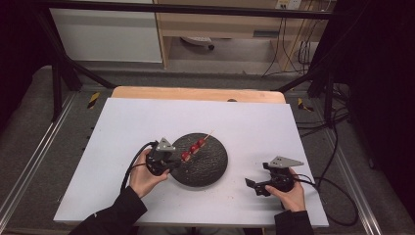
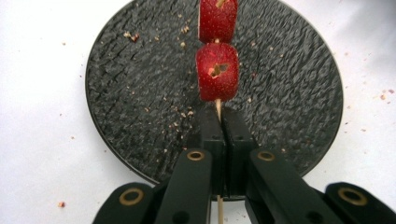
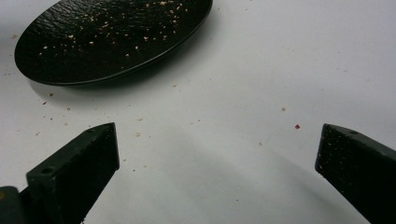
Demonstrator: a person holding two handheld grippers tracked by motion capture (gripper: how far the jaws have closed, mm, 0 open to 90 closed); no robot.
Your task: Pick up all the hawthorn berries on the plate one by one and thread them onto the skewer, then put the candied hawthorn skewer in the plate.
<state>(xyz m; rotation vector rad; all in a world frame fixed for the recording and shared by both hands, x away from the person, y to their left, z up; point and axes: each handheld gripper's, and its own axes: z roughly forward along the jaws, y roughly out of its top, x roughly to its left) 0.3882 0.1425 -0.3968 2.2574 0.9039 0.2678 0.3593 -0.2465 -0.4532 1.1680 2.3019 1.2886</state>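
A thin wooden skewer (image 1: 208, 137) carries several red strawberry pieces (image 1: 194, 148) and slants over a black round plate (image 1: 210, 169). My left gripper (image 1: 176, 159) is at the plate's left rim, shut on the skewer's bare near end. In the left gripper view the jaws of the left gripper (image 2: 223, 116) pinch the skewer (image 2: 218, 106) just below the nearest strawberry piece (image 2: 217, 72), over the plate (image 2: 140, 93). My right gripper (image 1: 257, 175) rests low on the white table, right of the plate, with the jaws wide apart. The right gripper (image 3: 217, 154) has nothing between its jaws.
The white tabletop (image 1: 254, 132) is dotted with small crumbs (image 3: 297, 126) around the plate (image 3: 112, 37). Crumbs also lie on the plate's dark surface. A wooden strip (image 1: 195, 93) runs along the table's far edge. Cables (image 1: 337, 196) trail off to the right.
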